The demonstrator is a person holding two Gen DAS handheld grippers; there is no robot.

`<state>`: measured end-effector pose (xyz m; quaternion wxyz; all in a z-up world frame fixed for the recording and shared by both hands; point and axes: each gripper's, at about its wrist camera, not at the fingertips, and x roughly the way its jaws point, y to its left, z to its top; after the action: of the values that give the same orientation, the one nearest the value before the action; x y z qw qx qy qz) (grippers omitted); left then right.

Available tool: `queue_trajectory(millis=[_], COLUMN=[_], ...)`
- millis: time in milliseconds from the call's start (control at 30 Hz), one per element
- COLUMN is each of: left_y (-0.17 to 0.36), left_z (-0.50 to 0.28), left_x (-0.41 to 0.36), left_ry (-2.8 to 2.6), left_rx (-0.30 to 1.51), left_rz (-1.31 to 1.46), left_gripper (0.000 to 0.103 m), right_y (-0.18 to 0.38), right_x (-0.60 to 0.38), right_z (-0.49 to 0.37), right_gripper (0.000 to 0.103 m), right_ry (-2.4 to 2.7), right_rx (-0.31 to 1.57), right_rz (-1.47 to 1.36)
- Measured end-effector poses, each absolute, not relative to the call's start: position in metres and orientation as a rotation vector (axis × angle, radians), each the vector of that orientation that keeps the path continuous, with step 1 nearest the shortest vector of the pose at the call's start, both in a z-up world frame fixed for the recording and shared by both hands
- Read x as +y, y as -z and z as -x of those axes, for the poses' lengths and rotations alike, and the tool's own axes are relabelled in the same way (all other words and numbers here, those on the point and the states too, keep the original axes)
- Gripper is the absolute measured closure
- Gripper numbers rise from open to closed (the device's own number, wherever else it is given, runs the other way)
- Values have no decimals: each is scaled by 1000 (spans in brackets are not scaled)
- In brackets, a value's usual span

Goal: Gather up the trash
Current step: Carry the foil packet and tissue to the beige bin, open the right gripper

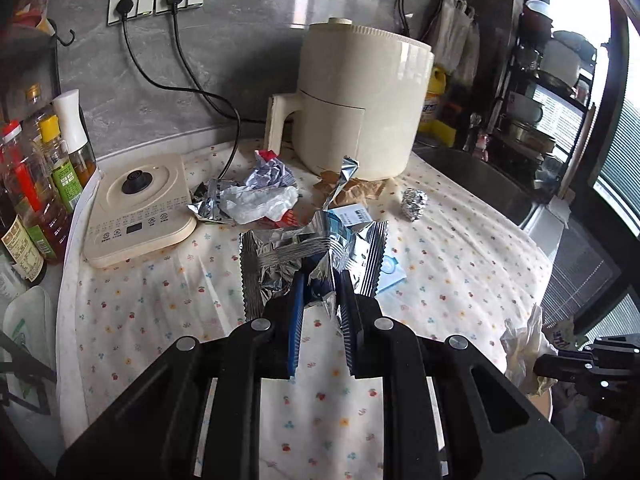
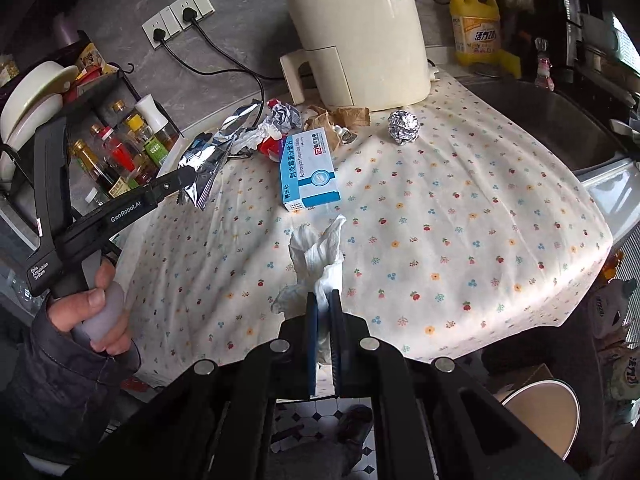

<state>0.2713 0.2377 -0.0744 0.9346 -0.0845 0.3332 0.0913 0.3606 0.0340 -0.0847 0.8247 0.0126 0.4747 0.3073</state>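
Note:
My left gripper [image 1: 321, 284] is shut on a silver foil snack wrapper [image 1: 312, 252] and holds it above the floral tablecloth [image 1: 460, 272]; it also shows in the right wrist view [image 2: 204, 172]. My right gripper [image 2: 325, 300] is shut on a crumpled white tissue [image 2: 320, 256] near the table's front edge. On the cloth lie a blue and white medicine box [image 2: 310, 170], a foil ball [image 2: 403, 126], brown crumpled paper [image 2: 340, 118], and a pile of wrappers [image 1: 256, 196].
A cream air fryer [image 1: 360, 100] stands at the back. An induction cooker [image 1: 140, 208] and sauce bottles [image 1: 44, 168] are at the left. A sink [image 2: 540, 120] is at the right. A round bin [image 2: 540, 412] sits on the floor below the table's front edge.

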Motion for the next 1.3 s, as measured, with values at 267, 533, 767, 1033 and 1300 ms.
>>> queue_trajectory(millis=[267, 533, 767, 1033, 1300], left_y=[65, 66, 71, 90, 127], left_z=[-255, -249, -244, -252, -268], left_x=[161, 86, 31, -16, -51], left_ry=[-69, 64, 165, 281, 386], left_rx=[675, 698, 715, 770, 867], left_rz=[138, 110, 92, 62, -9], left_gripper=[85, 85, 85, 85, 85], right_y=[78, 76, 84, 123, 178], right_x=[-46, -113, -174, -238, -270], right_z=[-325, -289, -267, -262, -279], right_gripper=[97, 97, 96, 96, 95], right_ry=[-528, -417, -284, -108, 1], right_rx=[986, 980, 987, 1049, 1107], right_rz=[-119, -183, -223, -312, -369])
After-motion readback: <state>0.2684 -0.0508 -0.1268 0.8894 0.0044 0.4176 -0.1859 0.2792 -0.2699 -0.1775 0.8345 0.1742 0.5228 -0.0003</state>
